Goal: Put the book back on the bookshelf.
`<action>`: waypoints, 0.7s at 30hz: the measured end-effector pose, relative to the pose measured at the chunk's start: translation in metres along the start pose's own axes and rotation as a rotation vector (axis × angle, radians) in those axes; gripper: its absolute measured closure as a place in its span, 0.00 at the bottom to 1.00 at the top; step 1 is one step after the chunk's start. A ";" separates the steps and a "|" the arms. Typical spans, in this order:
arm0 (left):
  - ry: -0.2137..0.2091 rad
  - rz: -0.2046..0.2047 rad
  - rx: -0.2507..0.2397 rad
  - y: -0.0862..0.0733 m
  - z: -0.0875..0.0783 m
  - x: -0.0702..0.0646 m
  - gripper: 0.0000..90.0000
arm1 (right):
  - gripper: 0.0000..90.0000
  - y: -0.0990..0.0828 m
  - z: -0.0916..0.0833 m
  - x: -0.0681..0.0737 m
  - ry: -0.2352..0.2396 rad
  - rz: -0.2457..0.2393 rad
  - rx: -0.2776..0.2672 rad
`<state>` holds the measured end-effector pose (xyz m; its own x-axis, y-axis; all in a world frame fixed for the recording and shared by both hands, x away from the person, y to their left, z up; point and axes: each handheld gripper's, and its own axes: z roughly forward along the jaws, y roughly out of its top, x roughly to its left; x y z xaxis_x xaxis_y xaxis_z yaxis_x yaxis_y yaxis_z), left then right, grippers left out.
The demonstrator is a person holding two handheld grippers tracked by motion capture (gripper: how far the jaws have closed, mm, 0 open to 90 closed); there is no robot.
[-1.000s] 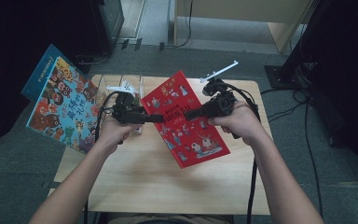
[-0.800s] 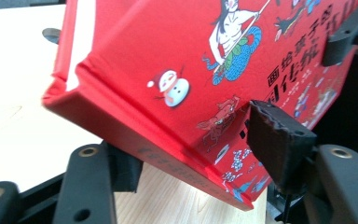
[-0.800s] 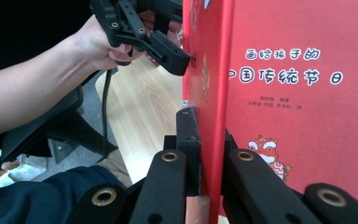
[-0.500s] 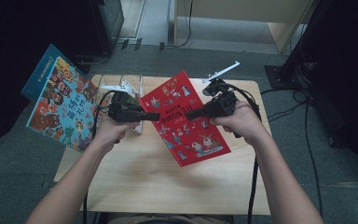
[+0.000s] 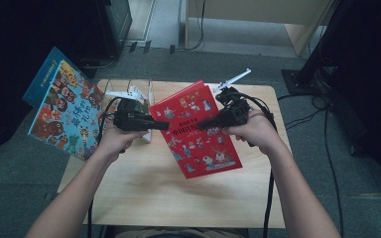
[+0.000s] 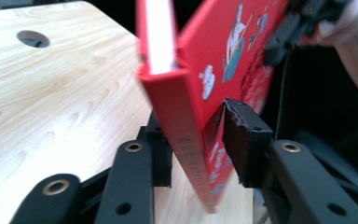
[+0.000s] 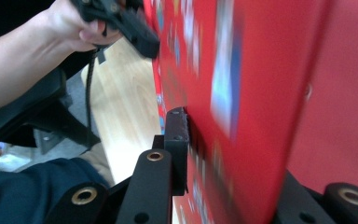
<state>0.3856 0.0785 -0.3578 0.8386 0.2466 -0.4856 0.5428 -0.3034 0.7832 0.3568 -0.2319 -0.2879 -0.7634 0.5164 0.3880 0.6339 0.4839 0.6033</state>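
A red picture book [image 5: 198, 129] hangs tilted above the wooden table [image 5: 178, 198], between both hands. My left gripper [image 5: 164, 125] reaches in from the left at the spine edge. In the left gripper view its jaws have just been closing, and both pads now press on the book [image 6: 233, 56] near the spine, so this gripper [image 6: 198, 140] is shut on it. My right gripper [image 5: 202, 124] reaches the cover from the right. Its jaws have just been opening. The book [image 7: 261, 93] is blurred between them, and the visible pad [image 7: 177, 140] stands a hair off the cover.
A blue picture book [image 5: 67, 114] leans out past the table's left edge. A clear stand [image 5: 129, 94] sits at the back left and a white bracket [image 5: 234, 79] at the back. The tabletop has a round hole [image 6: 32, 38]. Cables [image 5: 322, 114] lie on the floor to the right.
The left gripper's jaws have closed onto the book's spine edge. Both hands and the book stay about where they were.
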 end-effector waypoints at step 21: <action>-0.013 0.080 0.040 0.002 -0.007 -0.003 0.80 | 0.96 -0.013 0.000 -0.013 0.110 -0.053 -0.014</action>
<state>0.3842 0.0839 -0.3519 0.8797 0.2086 -0.4273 0.4753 -0.3584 0.8035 0.3587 -0.2454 -0.3008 -0.8053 0.4095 0.4288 0.5911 0.4984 0.6342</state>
